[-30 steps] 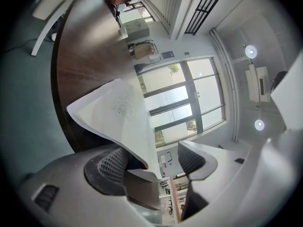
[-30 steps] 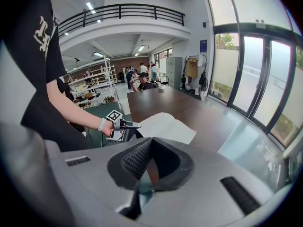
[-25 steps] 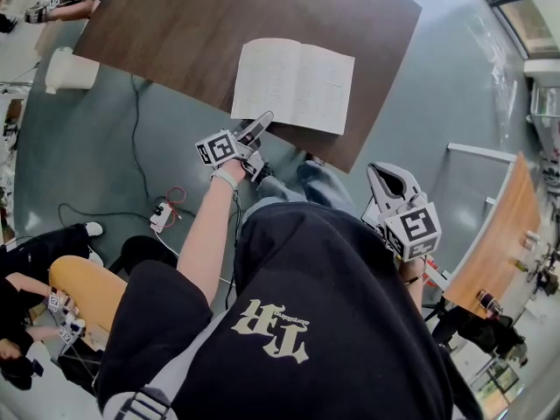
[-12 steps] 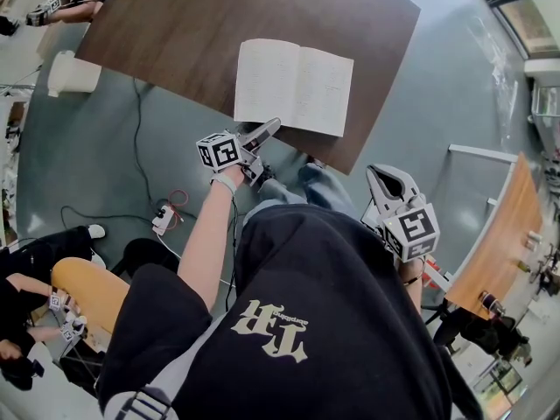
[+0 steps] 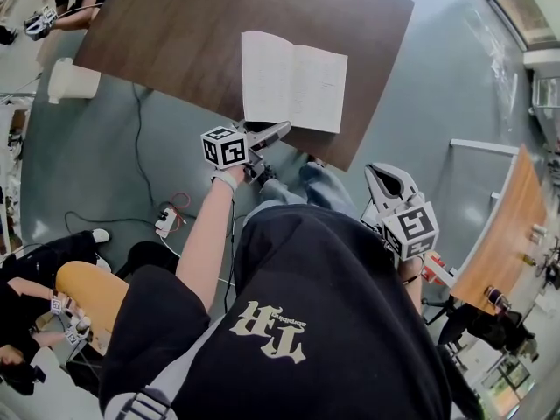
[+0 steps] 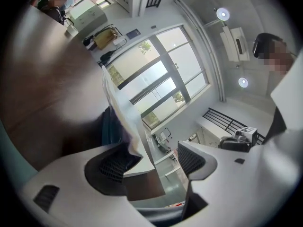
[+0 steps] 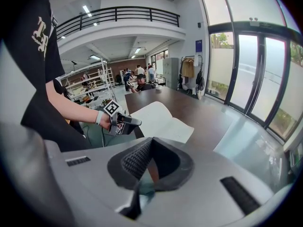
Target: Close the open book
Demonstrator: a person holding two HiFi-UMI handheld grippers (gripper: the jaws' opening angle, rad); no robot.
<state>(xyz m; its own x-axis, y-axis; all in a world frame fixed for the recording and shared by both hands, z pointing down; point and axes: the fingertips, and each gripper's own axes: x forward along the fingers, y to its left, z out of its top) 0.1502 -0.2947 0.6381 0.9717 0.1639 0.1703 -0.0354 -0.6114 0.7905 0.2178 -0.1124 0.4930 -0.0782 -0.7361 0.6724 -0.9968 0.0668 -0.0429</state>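
Upper centre on the table [image 5: 175, 33], the book [image 5: 297, 81] has raised its left leaf since a second ago: closing has begun. My left gripper [image 5: 278, 130], jaws wide, seems to nudge under its corner; right gripper [image 5: 383, 178] hangs lower right, jaws together, empty

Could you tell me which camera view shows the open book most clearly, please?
The head view: the whole book lies on the table, one page raised. The right gripper view shows it obliquely; the left gripper view only a blurred page edge between open jaws.
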